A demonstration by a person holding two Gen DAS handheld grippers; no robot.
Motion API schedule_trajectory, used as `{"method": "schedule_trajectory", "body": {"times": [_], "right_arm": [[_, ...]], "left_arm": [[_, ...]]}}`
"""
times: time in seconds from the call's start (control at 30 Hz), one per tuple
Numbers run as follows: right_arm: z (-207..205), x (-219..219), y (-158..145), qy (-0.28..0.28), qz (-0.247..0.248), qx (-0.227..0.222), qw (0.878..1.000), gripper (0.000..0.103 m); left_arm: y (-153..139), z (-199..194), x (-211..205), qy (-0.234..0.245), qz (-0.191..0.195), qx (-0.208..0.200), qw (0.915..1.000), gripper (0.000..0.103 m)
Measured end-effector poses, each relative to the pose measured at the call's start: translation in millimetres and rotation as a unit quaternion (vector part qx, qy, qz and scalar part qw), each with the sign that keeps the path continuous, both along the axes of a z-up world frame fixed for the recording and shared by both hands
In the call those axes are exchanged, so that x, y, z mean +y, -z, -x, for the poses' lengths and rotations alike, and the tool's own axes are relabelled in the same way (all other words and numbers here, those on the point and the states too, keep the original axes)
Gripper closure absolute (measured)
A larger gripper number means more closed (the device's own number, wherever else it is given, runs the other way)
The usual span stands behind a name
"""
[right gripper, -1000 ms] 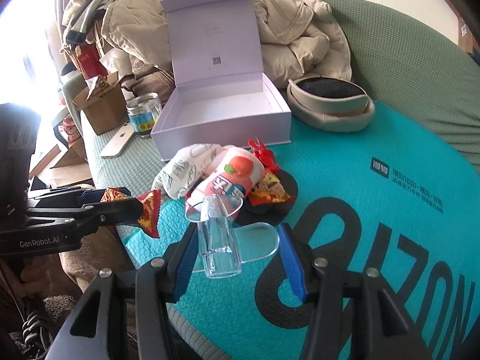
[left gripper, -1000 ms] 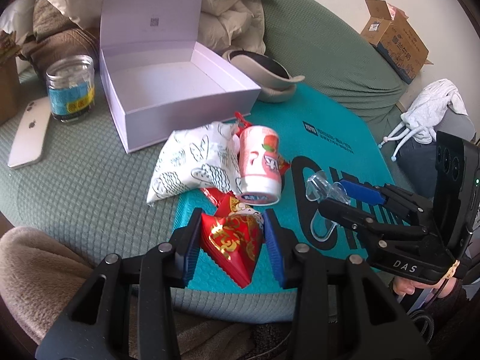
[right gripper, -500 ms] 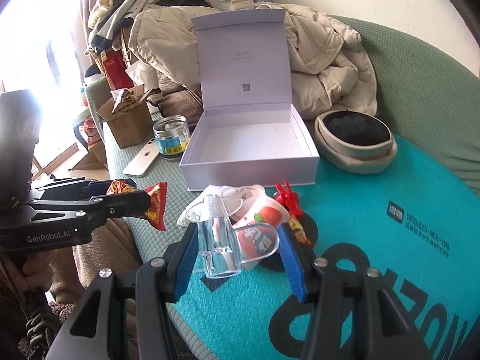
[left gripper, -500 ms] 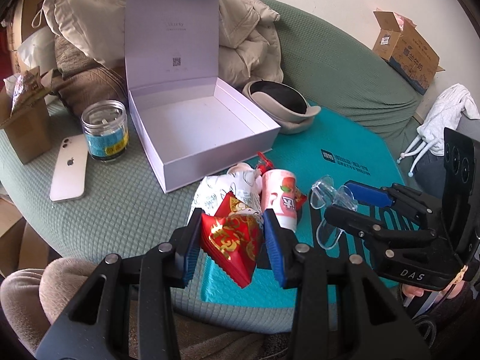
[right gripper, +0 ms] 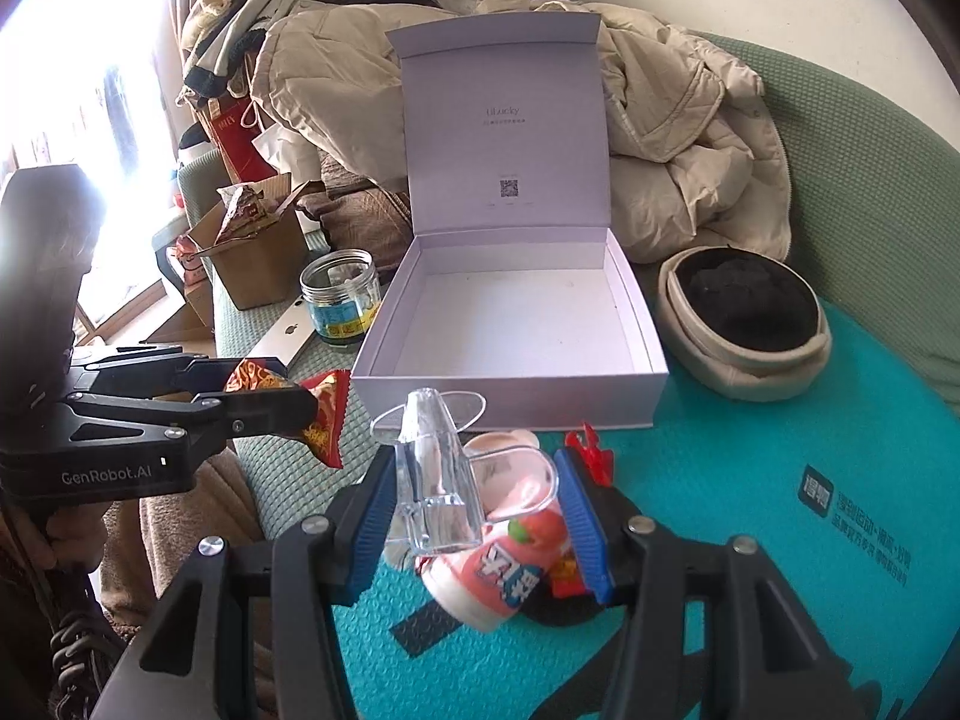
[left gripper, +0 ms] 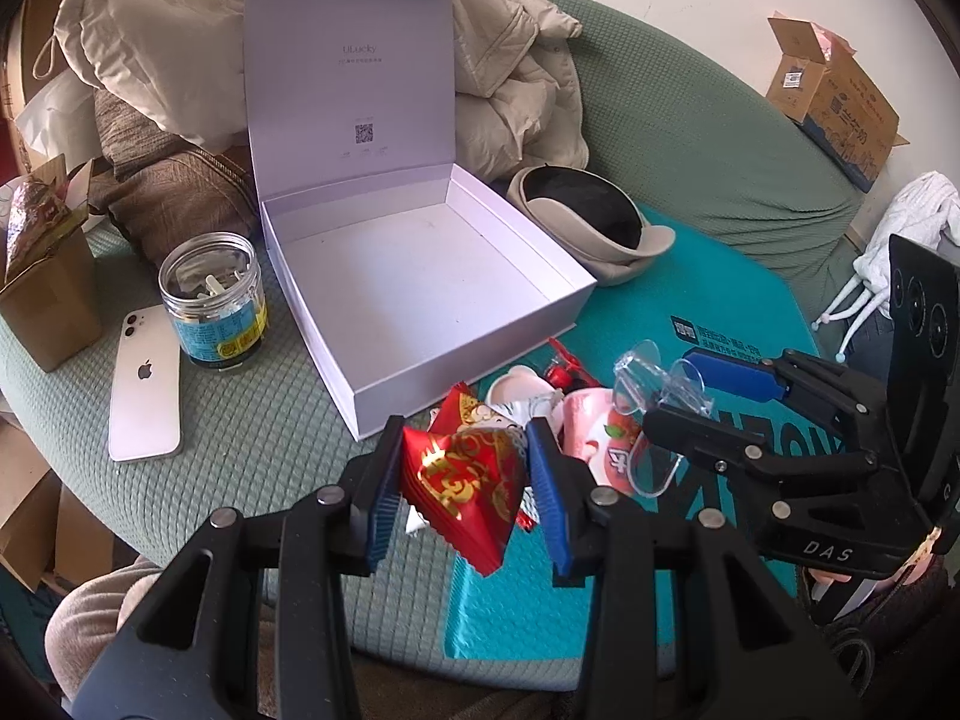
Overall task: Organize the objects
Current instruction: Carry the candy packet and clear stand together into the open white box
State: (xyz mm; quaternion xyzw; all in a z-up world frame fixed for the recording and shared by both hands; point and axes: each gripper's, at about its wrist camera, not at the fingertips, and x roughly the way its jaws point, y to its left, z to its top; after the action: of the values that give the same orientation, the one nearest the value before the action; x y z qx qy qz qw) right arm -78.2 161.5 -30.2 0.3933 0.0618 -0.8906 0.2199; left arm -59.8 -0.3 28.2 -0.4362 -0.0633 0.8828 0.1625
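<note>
My left gripper [left gripper: 462,480] is shut on a red and gold snack packet [left gripper: 465,483] and holds it above the table in front of the open lilac box [left gripper: 420,276]. The packet also shows in the right wrist view [right gripper: 321,414]. My right gripper [right gripper: 480,504] is shut on a clear plastic stand [right gripper: 435,480], also raised; the stand shows in the left wrist view [left gripper: 657,384]. Below lie a pink cup [right gripper: 510,564], a white patterned pouch [left gripper: 513,390] and small red wrappers [right gripper: 591,450]. The box [right gripper: 516,312] is empty, its lid upright.
A glass jar [left gripper: 210,300] and a white phone [left gripper: 147,384] lie left of the box. A beige cap [left gripper: 591,228] sits to its right on the teal mat [left gripper: 720,312]. A brown carton [right gripper: 252,252], jackets [right gripper: 672,120] and a cardboard box [left gripper: 834,96] stand behind.
Both grippers have lifted and pulled back from the pile with their objects, so the box and the table's far side now show more fully. The pile has stayed put.
</note>
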Motion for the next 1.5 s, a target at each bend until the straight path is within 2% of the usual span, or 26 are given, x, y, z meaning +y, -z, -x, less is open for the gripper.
{"method": "schedule_trajectory", "body": {"times": [0.43,1.2,1.5], "right_arm": [[66,-13,1,-0.023,0.003,-0.006,1.000,0.049],[173,-30,6,-0.029,-0.022,0.004,0.999,0.049],[204,-41,20,-0.033,-0.040,0.003,0.999,0.049]], "left_arm": [[-5,61,-8,-0.002,0.020,-0.002,0.9998,0.065],[16,172,-13,0.000,0.043,-0.017,0.9989,0.065],[30,206,-18,-0.011,0.056,-0.024,0.9981,0.065]]}}
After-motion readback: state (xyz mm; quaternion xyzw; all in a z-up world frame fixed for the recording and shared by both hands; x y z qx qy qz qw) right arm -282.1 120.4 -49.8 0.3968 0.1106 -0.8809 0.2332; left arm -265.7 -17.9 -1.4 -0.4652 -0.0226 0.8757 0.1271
